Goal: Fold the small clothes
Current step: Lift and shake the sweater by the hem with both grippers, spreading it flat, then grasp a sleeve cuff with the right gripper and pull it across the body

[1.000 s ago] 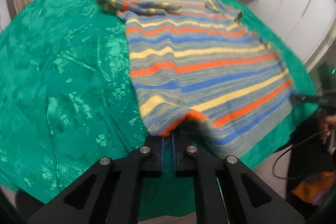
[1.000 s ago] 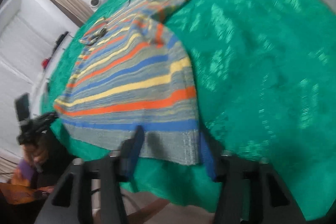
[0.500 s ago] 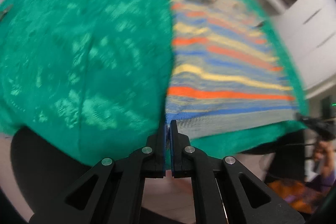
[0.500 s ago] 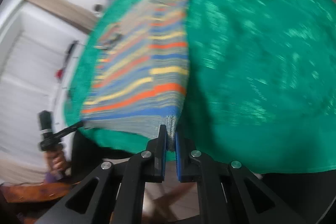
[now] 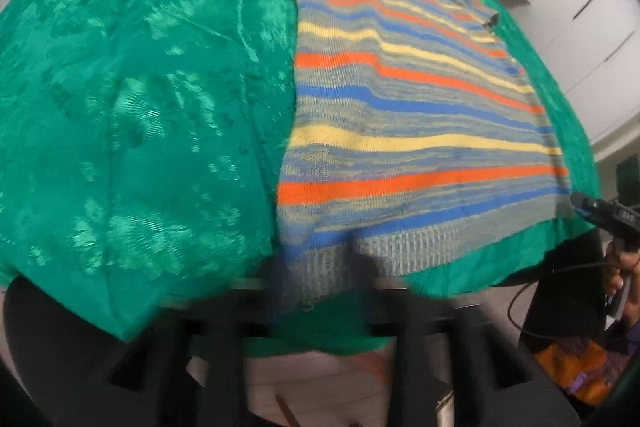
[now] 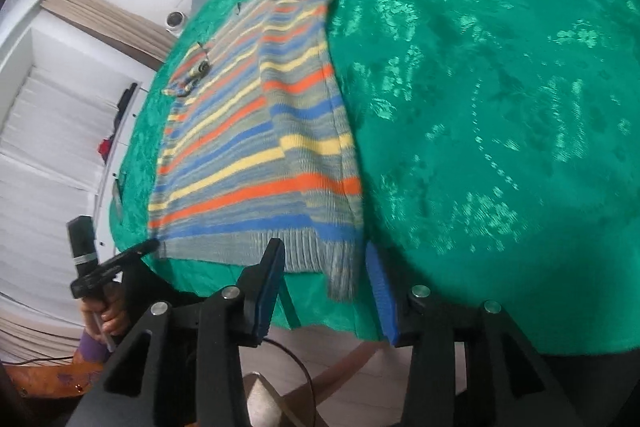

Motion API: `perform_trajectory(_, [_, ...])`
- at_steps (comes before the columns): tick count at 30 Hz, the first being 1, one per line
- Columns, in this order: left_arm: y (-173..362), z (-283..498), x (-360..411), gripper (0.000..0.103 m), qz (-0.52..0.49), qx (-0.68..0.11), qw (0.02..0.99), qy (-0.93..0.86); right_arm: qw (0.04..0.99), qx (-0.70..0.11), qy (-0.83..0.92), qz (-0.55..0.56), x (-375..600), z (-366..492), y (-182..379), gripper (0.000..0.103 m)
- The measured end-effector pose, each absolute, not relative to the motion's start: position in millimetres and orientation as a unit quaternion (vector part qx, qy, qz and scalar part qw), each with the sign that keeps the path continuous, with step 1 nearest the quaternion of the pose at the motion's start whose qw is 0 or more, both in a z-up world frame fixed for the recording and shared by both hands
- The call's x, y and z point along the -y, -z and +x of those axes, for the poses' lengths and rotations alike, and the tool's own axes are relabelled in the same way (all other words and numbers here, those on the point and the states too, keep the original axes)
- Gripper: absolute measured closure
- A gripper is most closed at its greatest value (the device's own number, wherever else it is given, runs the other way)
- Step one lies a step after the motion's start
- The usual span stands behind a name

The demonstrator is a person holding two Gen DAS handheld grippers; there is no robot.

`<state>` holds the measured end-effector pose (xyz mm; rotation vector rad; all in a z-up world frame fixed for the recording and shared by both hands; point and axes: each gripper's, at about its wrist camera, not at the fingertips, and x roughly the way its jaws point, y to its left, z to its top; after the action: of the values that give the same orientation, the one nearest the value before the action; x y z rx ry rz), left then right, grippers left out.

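At the near edge of the surface, draped in a green patterned cloth [image 5: 140,107], the striped knitted sweater [image 5: 400,107] lies spread flat, its ribbed hem hanging just over the edge. The right gripper [image 6: 323,251] is opening, with the hem's right corner loose between its fingers and not pressed. The left gripper [image 5: 320,267] is blurred, but its fingers appear to stand apart around the left hem corner. This looks like the release after laying the garment out. Next comes a fresh pinch on one edge, carried across in a flat, wrinkle-free fold.
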<state>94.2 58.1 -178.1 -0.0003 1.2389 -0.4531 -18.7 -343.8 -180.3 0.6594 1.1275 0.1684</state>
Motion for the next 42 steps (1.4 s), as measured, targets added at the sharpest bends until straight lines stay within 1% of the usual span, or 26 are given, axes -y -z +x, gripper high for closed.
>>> perform_trajectory(1, [180.7, 95.9, -55.1, 0.100, 0.002, -0.580, 0.790, 0.200, 0.789, -0.532, -0.073, 0.298, 343.1, -16.5, 182.8, 0.071])
perform_trajectory(2, [180.4, 95.3, -53.8, 0.101, 0.004, -0.581, 0.791, 0.194, 0.787, -0.545, -0.059, 0.283, 340.9, -14.5, 184.4, 0.097])
perform_trajectory(8, [161.3, 76.7, -61.9, 0.103, 0.067, -0.576, 0.799, 0.158, 0.793, -0.560, -0.021, 0.238, 332.8, -27.9, 161.9, 0.097])
perform_trajectory(10, [171.4, 74.9, -55.5, 0.103, 0.105, -0.578, 0.798, 0.137, 0.790, -0.572, -0.008, 0.221, 326.1, -23.5, 172.2, 0.097])
perform_trajectory(14, [193.9, 80.3, -35.6, 0.103, 0.141, -0.585, 0.792, 0.104, 0.777, -0.589, 0.010, 0.221, 320.7, -9.0, 204.1, 0.097])
perform_trajectory(17, [196.6, 80.6, -25.5, 0.102, 0.150, -0.579, 0.796, 0.090, 0.780, -0.588, 0.009, 0.213, 318.3, -5.4, 201.1, 0.097])
perform_trajectory(19, [195.5, 77.9, -20.5, 0.097, 0.159, -0.571, 0.801, 0.087, 0.782, -0.590, 0.005, 0.199, 314.2, -3.3, 196.0, 0.096])
perform_trajectory(20, [193.1, 75.1, -18.2, 0.095, 0.158, -0.567, 0.804, 0.088, 0.780, -0.595, 0.002, 0.195, 314.0, -3.1, 193.0, 0.091])
perform_trajectory(21, [190.1, 71.3, -17.6, 0.085, 0.155, -0.564, 0.806, 0.091, 0.777, -0.599, 0.002, 0.192, 313.8, -4.2, 191.8, 0.080])
perform_trajectory(22, [184.7, 67.5, -18.4, 0.077, 0.152, -0.562, 0.808, 0.092, 0.773, -0.607, -0.005, 0.187, 315.7, -5.5, 185.1, 0.074])
perform_trajectory(23, [176.2, 62.0, -20.4, 0.065, 0.153, -0.553, 0.814, 0.091, 0.771, -0.610, -0.009, 0.181, 318.5, -8.3, 177.6, 0.063])
perform_trajectory(24, [168.4, 59.6, -24.5, 0.061, 0.154, -0.545, 0.820, 0.090, 0.774, -0.611, -0.005, 0.168, 321.2, -9.9, 167.0, 0.057])
perform_trajectory(26, [148.2, 50.9, -32.2, 0.059, 0.157, -0.515, 0.839, 0.080, 0.793, -0.598, 0.016, 0.115, 328.1, -9.4, 135.6, 0.056])
perform_trajectory(28, [128.5, 50.7, -37.3, 0.049, 0.150, -0.485, 0.859, 0.064, 0.820, -0.568, 0.036, 0.056, 335.0, 0.4, 101.4, 0.052])
perform_trajectory(29, [117.7, 54.1, -40.2, 0.043, 0.142, -0.464, 0.873, 0.053, 0.833, -0.550, 0.043, 0.032, 336.9, 8.3, 85.5, 0.047])
perform_trajectory(30, [111.2, 59.2, -44.0, 0.040, 0.134, -0.446, 0.884, 0.045, 0.849, -0.526, 0.046, 0.006, 337.8, 20.9, 68.3, 0.043])
perform_trajectory(31, [102.4, 65.4, -43.6, 0.038, 0.123, -0.418, 0.900, 0.032, 0.866, -0.499, 0.041, -0.018, 336.7, 39.0, 52.4, 0.041])
perform_trajectory(33, [98.7, 81.6, -42.7, 0.027, 0.106, -0.387, 0.916, 0.007, 0.891, -0.450, 0.013, -0.048, 330.6, 80.3, 36.3, 0.039])
perform_trajectory(35, [102.9, 88.3, -46.0, 0.023, 0.087, -0.345, 0.934, -0.033, 0.903, -0.424, -0.026, -0.061, 321.1, 125.0, 40.2, 0.039])
perform_trajectory(37, [114.4, 88.2, -50.2, 0.023, 0.096, -0.320, 0.940, -0.074, 0.901, -0.422, -0.052, -0.083, 307.8, 165.5, 56.8, 0.039])
perform_trajectory(40, [139.8, 84.1, -53.2, 0.023, 0.127, -0.314, 0.935, -0.105, 0.883, -0.451, -0.088, -0.101, 283.4, 228.9, 97.1, 0.041])
perform_trajectory(42, [144.4, 90.4, -54.6, 0.023, 0.124, -0.336, 0.928, -0.102, 0.872, -0.469, -0.091, -0.108, 272.6, 259.0, 120.8, 0.049])
